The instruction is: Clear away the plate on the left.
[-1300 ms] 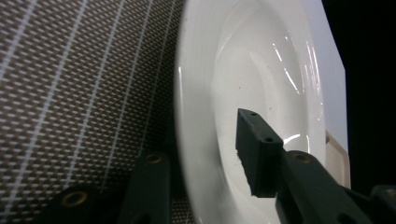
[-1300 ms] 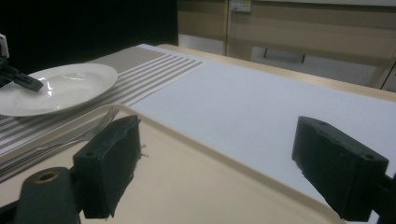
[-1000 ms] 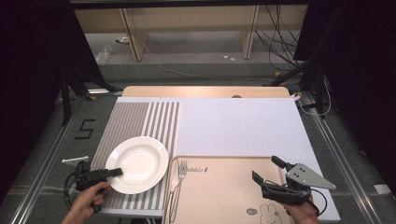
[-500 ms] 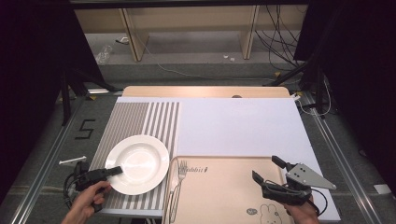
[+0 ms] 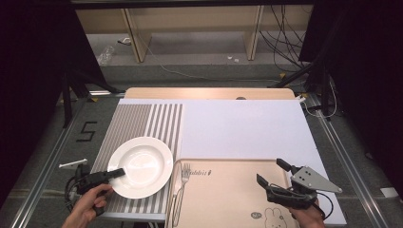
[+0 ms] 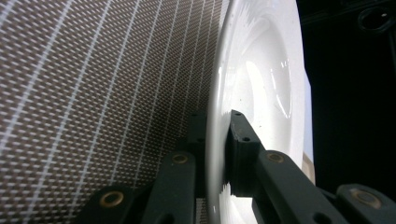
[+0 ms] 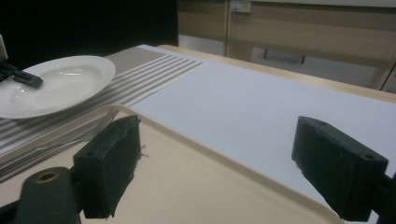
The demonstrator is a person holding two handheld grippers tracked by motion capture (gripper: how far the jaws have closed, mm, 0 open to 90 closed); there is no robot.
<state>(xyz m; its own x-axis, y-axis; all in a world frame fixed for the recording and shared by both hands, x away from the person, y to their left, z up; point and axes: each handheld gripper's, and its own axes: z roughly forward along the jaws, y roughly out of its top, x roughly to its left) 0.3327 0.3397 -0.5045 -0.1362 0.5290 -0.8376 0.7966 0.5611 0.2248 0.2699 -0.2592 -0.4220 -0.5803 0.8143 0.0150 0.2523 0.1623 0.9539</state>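
A white plate (image 5: 141,166) rests on the striped placemat (image 5: 142,121) at the front left. My left gripper (image 5: 117,173) is shut on the plate's near-left rim; in the left gripper view its jaws pinch the rim of the plate (image 6: 261,84) from both sides, left gripper (image 6: 217,128). My right gripper (image 5: 273,172) hangs open over the right part of the beige tray (image 5: 223,194), holding nothing. In the right gripper view, the right gripper (image 7: 224,158) has its jaws spread wide above the tray (image 7: 187,186), and the plate (image 7: 58,86) lies far left.
A fork (image 5: 180,183) lies along the tray's left edge, also the fork (image 7: 70,135). A large white mat (image 5: 237,128) covers the table behind the tray. The table's front edge is close to both hands. Cables and shelf legs lie on the floor beyond.
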